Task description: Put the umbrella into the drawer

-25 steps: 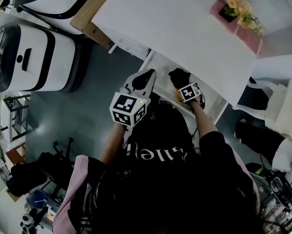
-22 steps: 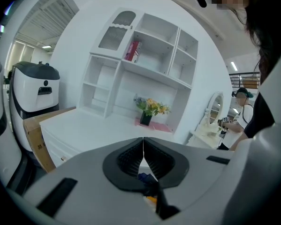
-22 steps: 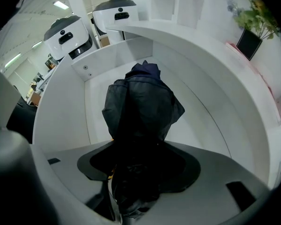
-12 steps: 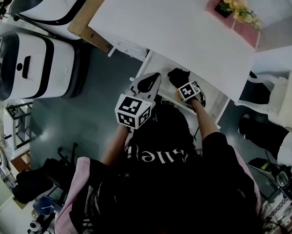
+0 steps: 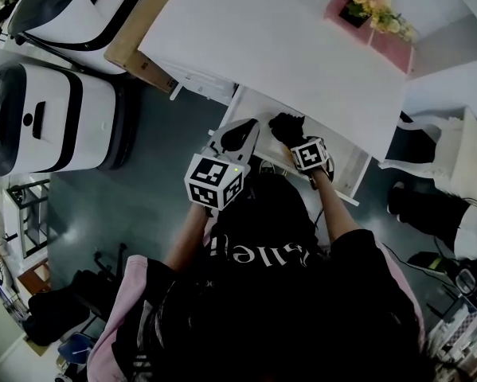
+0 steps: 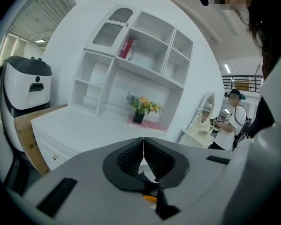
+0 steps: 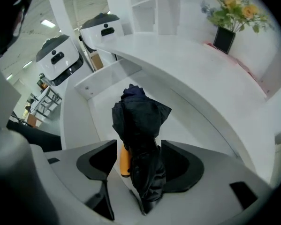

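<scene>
At the far left of the head view stand two white machines with black bands [image 5: 51,114], and just beside them a brown cardboard box [image 5: 133,50] sits against the end of the white desk [image 5: 286,46]. The left gripper [image 6: 143,146] is raised in front of the person's chest, near the left corner of the open drawer [image 5: 258,104]. Its two dark pads are pressed together along a thin seam, with nothing between them. Just to its right, the right gripper [image 7: 141,162] is clamped on the umbrella [image 7: 139,118], a folded black bundle. The pads press on the lower part of the bundle, and its orange handle [image 7: 125,161] lies against the left pad. The rest of the umbrella juts forward past the jaw tips, its crumpled fabric spreading wider there, and it hangs over the drawer's white floor rather than resting on it. The drawer is pulled out from under the desk's edge, towards the person. Further right, at the back of the desk, a bunch of yellow and orange flowers [image 5: 371,5] stands in a dark pot on a pink mat [image 5: 389,44]. In the left gripper view, another person [image 6: 231,118] stands off to the right.
</scene>
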Motion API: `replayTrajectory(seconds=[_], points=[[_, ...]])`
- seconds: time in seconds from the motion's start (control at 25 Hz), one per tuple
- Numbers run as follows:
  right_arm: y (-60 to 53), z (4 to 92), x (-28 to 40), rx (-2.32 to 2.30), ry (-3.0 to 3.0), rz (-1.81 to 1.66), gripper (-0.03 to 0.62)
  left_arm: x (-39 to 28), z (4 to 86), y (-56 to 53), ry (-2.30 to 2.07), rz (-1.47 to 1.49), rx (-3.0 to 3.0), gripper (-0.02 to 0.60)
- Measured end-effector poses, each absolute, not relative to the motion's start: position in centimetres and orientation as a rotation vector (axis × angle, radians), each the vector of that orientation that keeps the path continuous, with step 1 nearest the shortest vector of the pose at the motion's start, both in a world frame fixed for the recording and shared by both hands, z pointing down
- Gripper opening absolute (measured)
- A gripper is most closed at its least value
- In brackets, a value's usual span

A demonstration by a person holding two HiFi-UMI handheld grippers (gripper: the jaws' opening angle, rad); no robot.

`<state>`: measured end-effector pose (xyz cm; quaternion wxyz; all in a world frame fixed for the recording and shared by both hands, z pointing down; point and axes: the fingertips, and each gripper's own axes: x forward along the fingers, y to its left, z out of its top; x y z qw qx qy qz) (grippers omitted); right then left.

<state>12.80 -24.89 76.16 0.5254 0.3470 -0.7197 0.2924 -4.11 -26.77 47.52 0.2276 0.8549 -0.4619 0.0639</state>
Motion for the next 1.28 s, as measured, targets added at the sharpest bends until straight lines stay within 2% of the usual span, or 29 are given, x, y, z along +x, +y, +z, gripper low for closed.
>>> replayTrajectory(seconds=[0.68,1.28], points=[[-25.7,61.6,9.4,1.222,-2.139,0.789,0.282,-3.8,46.4,-25.9,-1.131,0.138,2.434,0.015],[-21.6,46.4,6.0,1.561,-2.456,0.643,0.282,-5.4,44.9,-21.9,-0.99,0.143,2.532,0.015]])
